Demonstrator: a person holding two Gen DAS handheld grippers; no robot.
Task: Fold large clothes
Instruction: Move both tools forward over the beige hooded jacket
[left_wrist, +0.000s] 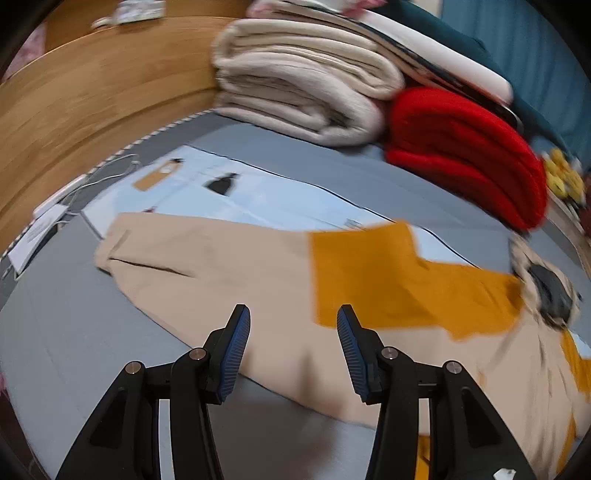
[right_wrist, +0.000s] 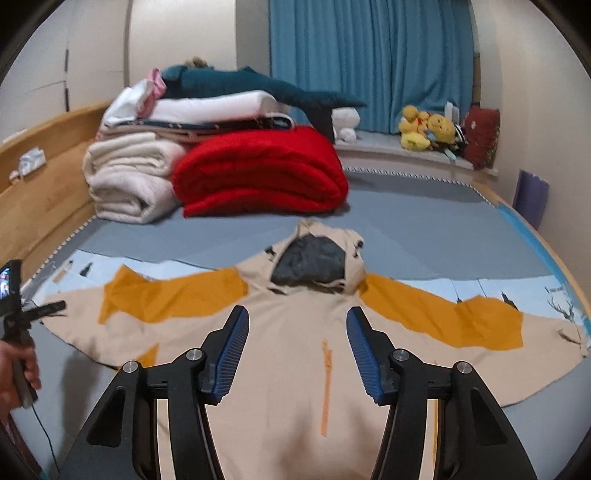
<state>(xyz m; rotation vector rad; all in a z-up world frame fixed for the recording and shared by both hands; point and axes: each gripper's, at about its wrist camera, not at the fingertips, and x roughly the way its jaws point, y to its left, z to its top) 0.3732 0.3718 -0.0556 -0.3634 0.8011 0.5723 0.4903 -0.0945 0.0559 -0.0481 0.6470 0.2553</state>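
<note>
A beige hooded jacket (right_wrist: 295, 354) with orange panels lies flat on the grey bed (right_wrist: 424, 229), both sleeves spread out sideways and the dark-lined hood (right_wrist: 314, 264) pointing away. My right gripper (right_wrist: 295, 332) is open and empty above the jacket's chest. My left gripper (left_wrist: 293, 332) is open and empty above the jacket's left sleeve (left_wrist: 207, 266), near its orange panel (left_wrist: 388, 273). The left gripper also shows at the left edge of the right wrist view (right_wrist: 40, 310), held in a hand.
Folded cream blankets (right_wrist: 129, 177) and a red blanket (right_wrist: 258, 173) are stacked at the bed's head, with a teal plush (right_wrist: 258, 88) on top. A wooden bed frame (left_wrist: 74, 92) runs along the left. Plush toys (right_wrist: 428, 129) sit on the window ledge. A light blue sheet (left_wrist: 258, 192) lies under the jacket.
</note>
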